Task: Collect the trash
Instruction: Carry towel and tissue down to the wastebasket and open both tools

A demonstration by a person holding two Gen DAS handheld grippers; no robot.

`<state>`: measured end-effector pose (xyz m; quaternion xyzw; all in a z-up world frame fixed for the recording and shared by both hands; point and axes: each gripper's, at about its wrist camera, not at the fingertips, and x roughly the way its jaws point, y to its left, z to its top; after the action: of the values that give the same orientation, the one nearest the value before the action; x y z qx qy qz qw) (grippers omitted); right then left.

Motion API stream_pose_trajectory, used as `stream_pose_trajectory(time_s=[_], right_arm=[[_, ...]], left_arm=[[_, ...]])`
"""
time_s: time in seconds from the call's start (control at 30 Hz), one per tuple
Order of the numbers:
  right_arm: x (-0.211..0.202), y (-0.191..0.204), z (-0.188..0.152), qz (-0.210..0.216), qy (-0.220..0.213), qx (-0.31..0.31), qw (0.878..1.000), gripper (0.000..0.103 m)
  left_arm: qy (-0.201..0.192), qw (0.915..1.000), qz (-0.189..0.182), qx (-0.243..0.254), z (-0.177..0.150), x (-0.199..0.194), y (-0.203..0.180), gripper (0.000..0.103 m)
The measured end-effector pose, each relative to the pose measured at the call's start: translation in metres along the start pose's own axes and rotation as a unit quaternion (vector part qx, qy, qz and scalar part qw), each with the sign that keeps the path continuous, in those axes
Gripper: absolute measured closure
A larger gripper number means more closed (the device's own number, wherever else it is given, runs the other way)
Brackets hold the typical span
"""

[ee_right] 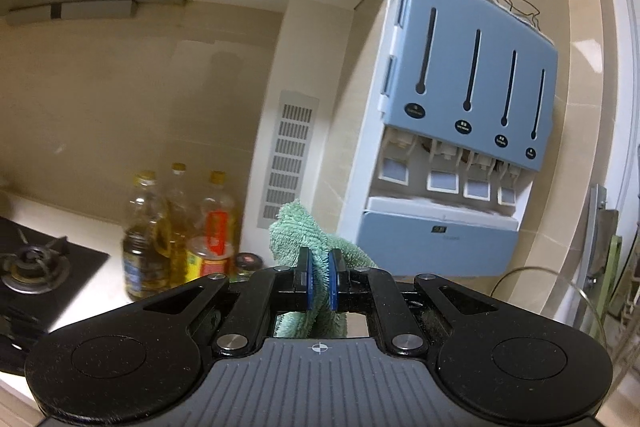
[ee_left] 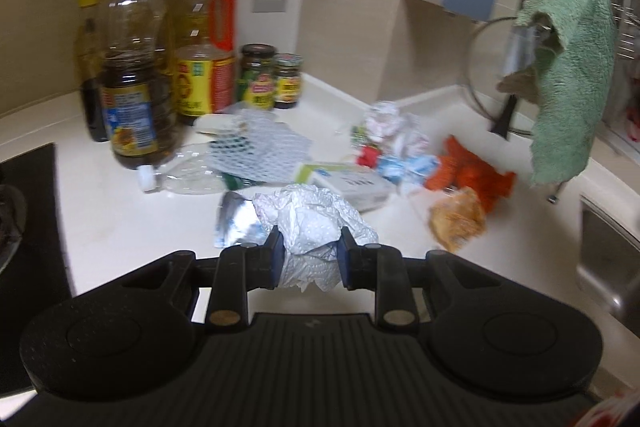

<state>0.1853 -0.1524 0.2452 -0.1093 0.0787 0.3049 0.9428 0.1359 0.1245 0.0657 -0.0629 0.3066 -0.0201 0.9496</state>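
My left gripper (ee_left: 311,245) is shut on a crumpled white paper towel (ee_left: 310,217), lifted above the white counter (ee_left: 120,211). Behind it lies a litter pile: a foil wrapper (ee_left: 236,223), a white mesh sleeve (ee_left: 256,151), a squashed clear bottle (ee_left: 188,177), a flat carton (ee_left: 348,181), crumpled wrappers (ee_left: 386,135), an orange net (ee_left: 468,171) and a yellow-brown bag (ee_left: 456,221). My right gripper (ee_right: 320,267) is shut on a green cloth (ee_right: 304,239), raised high toward the wall. In the left wrist view that cloth (ee_left: 568,83) hangs at the upper right.
Oil and sauce bottles (ee_left: 136,83) and two jars (ee_left: 272,77) stand at the counter's back left. A gas hob (ee_right: 36,263) lies left, a steel sink (ee_left: 608,247) right. A glass lid (ee_left: 492,67) leans on the wall. A blue dispenser (ee_right: 460,131) hangs above.
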Motion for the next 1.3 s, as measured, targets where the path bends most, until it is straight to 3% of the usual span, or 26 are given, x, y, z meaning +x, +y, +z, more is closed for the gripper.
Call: stream_pose_trajectory(time_s=[0.23,0.5,0.87,1.13,1.3], right_arm=[[-0.040,0.045,-0.017,0.035,0.033,0.005,0.999,0.095],[-0.038,0.094,-0.093,0.061,0.128,0.021,0.990,0.095],[0.025,0.119,-0.226,0.083,0.244,0.016,0.966,0.095],[0.063,0.124,-0.295,0.083,0.291,-0.015,0.953,0.095],[0.072,0.128,-0.320,0.090,0.305,-0.043,0.947,0.095]], left_arm=[[0.012,0.9971,-0.065,0.038,-0.014,-0.011,-0.013,0.079],[0.064,0.9912,-0.104,0.052,-0.057,-0.002,-0.025,0.079],[0.151,0.9856,-0.074,0.021,-0.127,0.061,-0.046,0.079],[0.198,0.9790,-0.042,0.022,-0.171,0.117,-0.054,0.079],[0.224,0.9735,-0.044,0.013,-0.188,0.142,-0.048,0.078]])
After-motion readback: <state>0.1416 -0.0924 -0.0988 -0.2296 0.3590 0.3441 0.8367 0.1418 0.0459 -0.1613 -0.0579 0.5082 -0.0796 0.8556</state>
